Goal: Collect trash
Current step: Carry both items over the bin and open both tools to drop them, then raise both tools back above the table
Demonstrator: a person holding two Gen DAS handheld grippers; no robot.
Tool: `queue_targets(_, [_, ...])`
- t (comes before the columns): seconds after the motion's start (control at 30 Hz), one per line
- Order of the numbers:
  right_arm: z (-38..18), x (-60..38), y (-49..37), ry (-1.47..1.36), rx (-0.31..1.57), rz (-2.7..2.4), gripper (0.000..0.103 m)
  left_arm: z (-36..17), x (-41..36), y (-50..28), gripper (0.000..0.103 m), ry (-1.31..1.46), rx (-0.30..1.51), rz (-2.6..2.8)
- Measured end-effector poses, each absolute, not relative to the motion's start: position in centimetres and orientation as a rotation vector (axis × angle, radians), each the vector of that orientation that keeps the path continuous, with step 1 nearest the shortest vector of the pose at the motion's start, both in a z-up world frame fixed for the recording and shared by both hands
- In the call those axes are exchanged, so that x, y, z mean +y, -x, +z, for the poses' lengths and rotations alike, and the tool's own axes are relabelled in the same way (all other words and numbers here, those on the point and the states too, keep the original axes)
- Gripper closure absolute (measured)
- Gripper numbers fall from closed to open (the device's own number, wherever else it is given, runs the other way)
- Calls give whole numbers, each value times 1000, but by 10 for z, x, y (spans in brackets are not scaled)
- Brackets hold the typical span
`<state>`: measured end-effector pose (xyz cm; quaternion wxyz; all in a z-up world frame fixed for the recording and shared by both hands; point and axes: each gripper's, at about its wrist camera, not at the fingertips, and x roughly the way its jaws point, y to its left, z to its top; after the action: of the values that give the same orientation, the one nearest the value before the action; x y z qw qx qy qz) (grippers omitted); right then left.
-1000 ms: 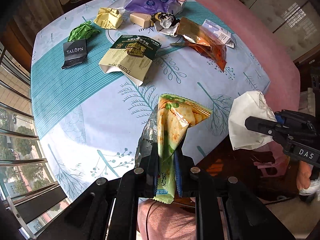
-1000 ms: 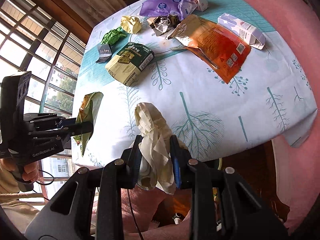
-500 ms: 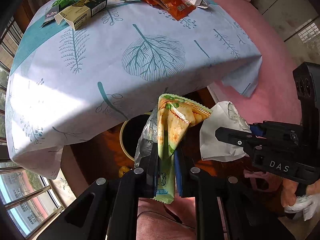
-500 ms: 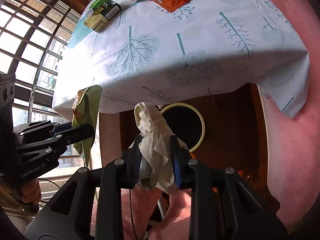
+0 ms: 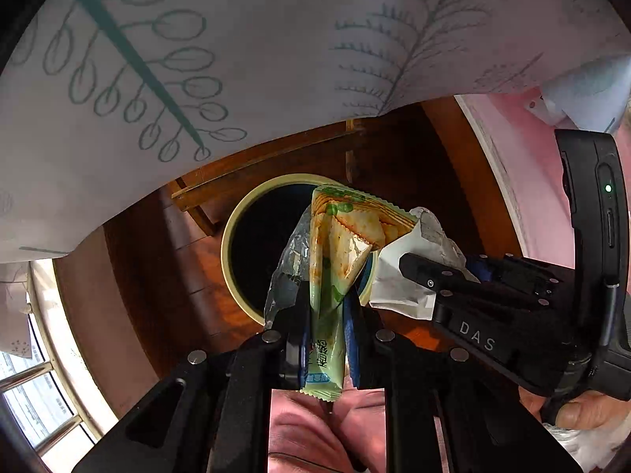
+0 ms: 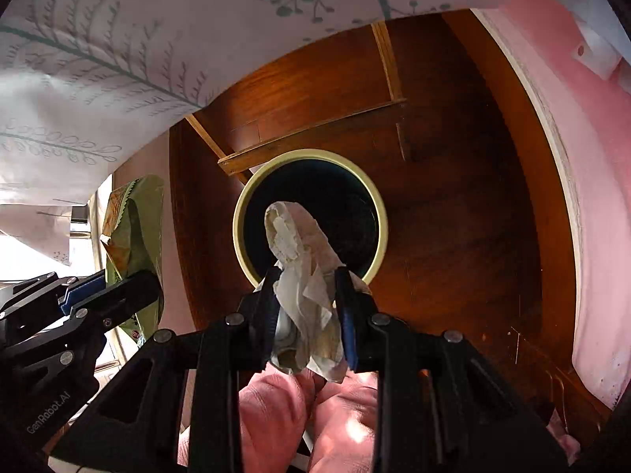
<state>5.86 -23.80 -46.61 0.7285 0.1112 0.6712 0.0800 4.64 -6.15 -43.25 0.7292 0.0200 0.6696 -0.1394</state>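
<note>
My left gripper [image 5: 326, 307] is shut on a green snack wrapper [image 5: 339, 244] and holds it above the round cream-rimmed trash bin [image 5: 230, 232] on the wooden floor. My right gripper [image 6: 308, 287] is shut on a crumpled white paper [image 6: 301, 244], also over the bin [image 6: 240, 216]. In the left wrist view the right gripper [image 5: 410, 266] comes in from the right with the white paper [image 5: 398, 287]. In the right wrist view the left gripper [image 6: 152, 282] sits at the left with the wrapper [image 6: 134, 232].
The leaf-print tablecloth [image 5: 276, 51] hangs over the table edge above the bin; it also shows in the right wrist view [image 6: 98, 51]. A pink cloth [image 6: 591, 197] hangs at the right. A wooden table frame [image 6: 315, 126] stands behind the bin. A window [image 5: 35, 386] is at the lower left.
Both grippers have dropped below the table edge and moved closer over the bin, still holding their trash. The tabletop items have left the view.
</note>
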Motion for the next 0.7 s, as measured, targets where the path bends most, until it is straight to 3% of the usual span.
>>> queue_targets(0.13, [-516, -231, -59, -245, 1472, 175, 77, -473, -66, -46, 84, -54, 1472, -293])
queue_targets(0.2, [-534, -231, -58, -237, 1463, 174, 74, -485, -62, -46, 72, -30, 1461, -278])
queue_targets(0.27, [-546, -222, -61, -248, 1464, 179, 64, -495, -56, -45, 50, -13, 1464, -249])
queue_targets(0.37, [-556, -222, -58, -266, 1463, 158, 56, -500, -39, -43, 28, 26, 1467, -218])
queue_targets(0.7, [-514, -211, -66, -252, 1371, 133, 51, -471, -12, -35, 26, 16, 1398, -221])
